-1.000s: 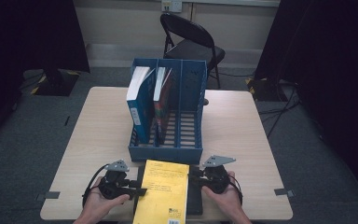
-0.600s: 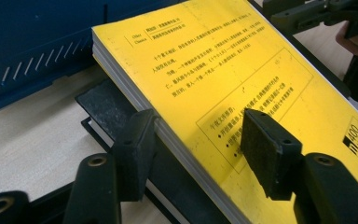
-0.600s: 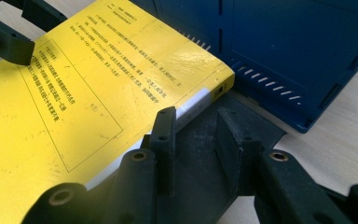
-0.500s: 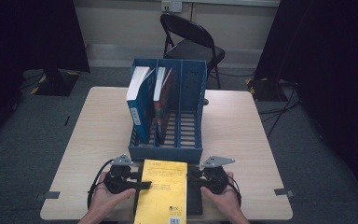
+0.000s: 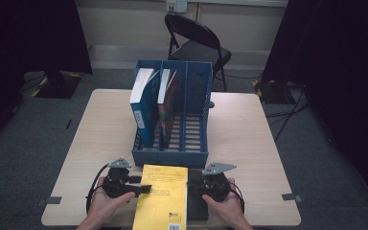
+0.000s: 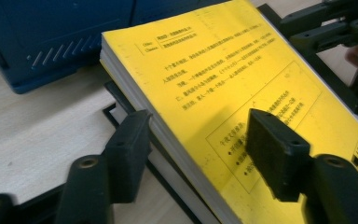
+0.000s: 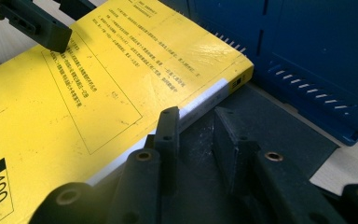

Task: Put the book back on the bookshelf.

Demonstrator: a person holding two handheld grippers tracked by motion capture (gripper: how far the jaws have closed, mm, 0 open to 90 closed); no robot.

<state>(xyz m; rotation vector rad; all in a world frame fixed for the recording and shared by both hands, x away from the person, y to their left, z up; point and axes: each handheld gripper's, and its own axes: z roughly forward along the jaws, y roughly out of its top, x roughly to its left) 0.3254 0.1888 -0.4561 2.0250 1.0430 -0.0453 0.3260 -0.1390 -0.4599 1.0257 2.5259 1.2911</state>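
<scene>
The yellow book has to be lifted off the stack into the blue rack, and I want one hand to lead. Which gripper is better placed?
Probably the left gripper: its open jaws straddle the yellow book, one above the cover, one at the page edge. The right gripper stands beside the spine, nothing between its jaws.

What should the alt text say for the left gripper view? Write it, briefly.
A yellow book lies on a dark book beneath it, its page edge between the open black jaws of the left gripper, one jaw low beside the pages, the other above the cover. A blue file rack stands behind on the wooden table.
</scene>
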